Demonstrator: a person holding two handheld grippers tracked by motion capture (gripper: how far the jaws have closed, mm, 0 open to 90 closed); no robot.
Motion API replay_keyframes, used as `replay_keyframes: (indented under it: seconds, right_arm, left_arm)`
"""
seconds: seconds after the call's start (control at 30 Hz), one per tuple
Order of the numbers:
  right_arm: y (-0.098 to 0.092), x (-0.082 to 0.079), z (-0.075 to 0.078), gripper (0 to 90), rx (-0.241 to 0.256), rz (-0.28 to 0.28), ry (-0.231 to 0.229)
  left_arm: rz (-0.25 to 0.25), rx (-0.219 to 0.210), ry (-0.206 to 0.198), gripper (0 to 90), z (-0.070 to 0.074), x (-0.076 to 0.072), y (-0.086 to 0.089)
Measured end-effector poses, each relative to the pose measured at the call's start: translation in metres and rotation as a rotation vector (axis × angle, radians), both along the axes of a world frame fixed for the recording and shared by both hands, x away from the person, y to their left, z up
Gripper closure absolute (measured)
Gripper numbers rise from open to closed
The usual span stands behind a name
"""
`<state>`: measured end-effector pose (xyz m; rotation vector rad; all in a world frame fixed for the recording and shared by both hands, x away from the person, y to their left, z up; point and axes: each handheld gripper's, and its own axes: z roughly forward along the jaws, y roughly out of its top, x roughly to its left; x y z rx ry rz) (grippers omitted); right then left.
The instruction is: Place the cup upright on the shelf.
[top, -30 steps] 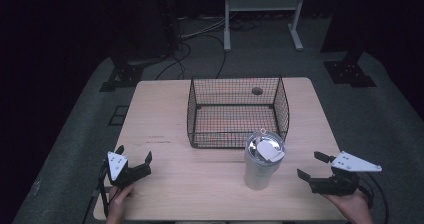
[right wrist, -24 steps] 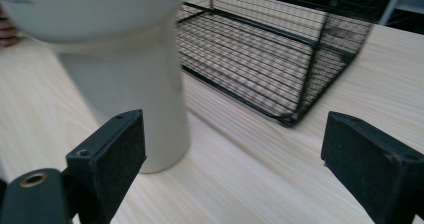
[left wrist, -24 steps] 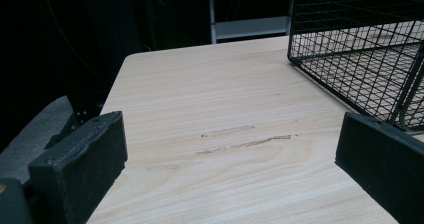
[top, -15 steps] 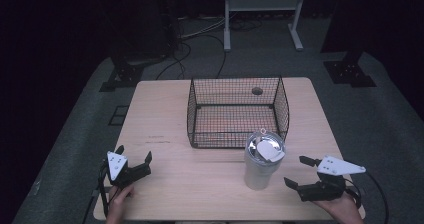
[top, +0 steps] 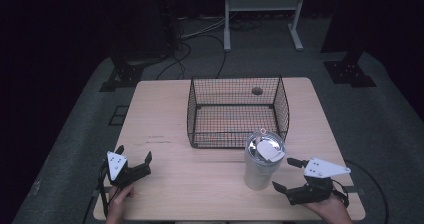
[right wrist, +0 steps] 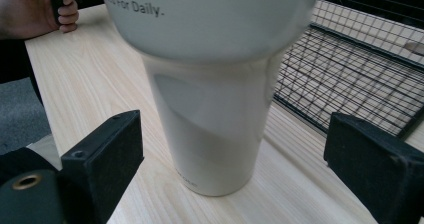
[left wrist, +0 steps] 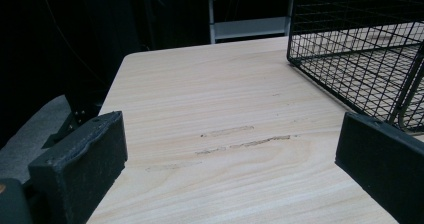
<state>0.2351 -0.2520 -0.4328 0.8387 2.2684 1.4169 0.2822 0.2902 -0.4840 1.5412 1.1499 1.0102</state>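
Observation:
A tall white tumbler (top: pixel 262 160) with a clear lid stands upright on the wooden table (top: pixel 160 109), just in front of a black wire basket (top: pixel 235 111). My right gripper (top: pixel 289 174) is open at the table's front right, its jaws turned toward the tumbler (right wrist: pixel 210 99), a short way from its lower half. Grey lettering runs across the cup's upper part. My left gripper (top: pixel 134 156) rests open at the front left over bare wood, nothing between its jaws, with the basket (left wrist: pixel 360 49) ahead to the right.
A small dark round object (top: pixel 257 90) lies on the table just behind the basket's back wall. A white metal stand (top: pixel 260 14) and cables are on the floor behind the table. Bare wood lies between the two grippers.
My right gripper has moved left and toward the tumbler, its jaws now pointing at the cup. The left gripper has stayed put.

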Motion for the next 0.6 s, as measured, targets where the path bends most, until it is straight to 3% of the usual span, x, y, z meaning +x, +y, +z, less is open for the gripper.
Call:
replay_keyframes:
  seconds: [0.6]
  right_arm:
    - [0.017, 0.008, -0.006, 7.7, -0.004, 0.021, -0.019]
  left_arm:
    - [-0.001, 0.0, -0.001, 0.0, 0.0, 0.0, 0.0]
